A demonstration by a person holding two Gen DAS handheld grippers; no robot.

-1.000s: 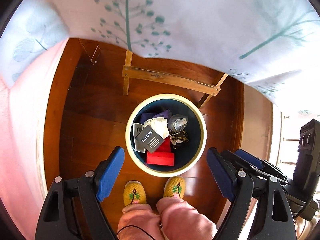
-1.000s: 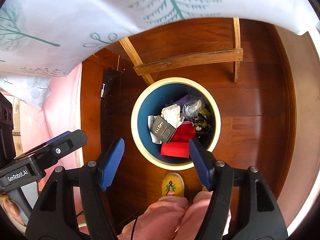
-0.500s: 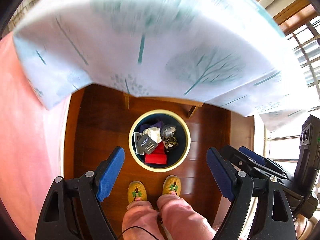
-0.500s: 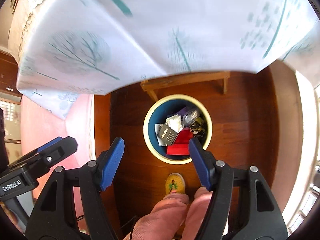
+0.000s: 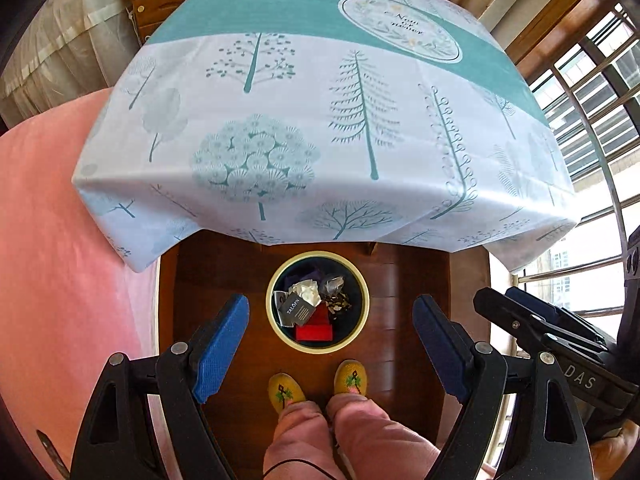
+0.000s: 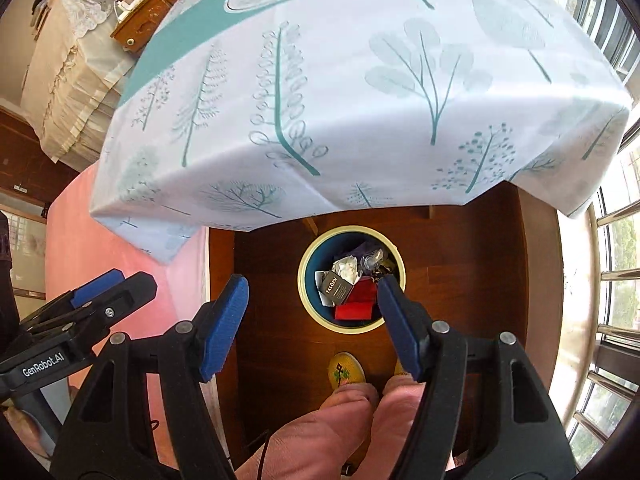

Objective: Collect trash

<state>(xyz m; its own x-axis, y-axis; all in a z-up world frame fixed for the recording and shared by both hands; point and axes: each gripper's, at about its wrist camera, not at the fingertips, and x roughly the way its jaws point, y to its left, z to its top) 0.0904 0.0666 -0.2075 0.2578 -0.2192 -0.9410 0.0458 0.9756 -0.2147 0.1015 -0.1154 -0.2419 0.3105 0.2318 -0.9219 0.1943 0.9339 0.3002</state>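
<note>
A round trash bin (image 5: 362,300) with a cream rim and dark blue inside stands on the wooden floor, half under the table's edge; it also shows in the right wrist view (image 6: 308,300). It holds a red box (image 5: 314,330), a grey TALOPN card (image 5: 296,311), crumpled white paper (image 5: 306,290) and clear plastic (image 5: 334,283). My left gripper (image 5: 330,350) is open and empty, high above the bin. My right gripper (image 6: 312,326) is open and empty, also high above the bin. The right gripper shows at the left wrist view's right edge (image 5: 536,320).
A table with a white and teal tree-print cloth (image 5: 320,120) fills the upper half of both views. A pink bed (image 5: 52,260) lies at the left. The person's feet in yellow slippers (image 5: 286,392) stand just before the bin. Barred windows (image 5: 592,100) are at the right.
Both grippers have risen well above the bin. The bin looks smaller and the tabletop has come into view. Both grippers stay open and empty.
</note>
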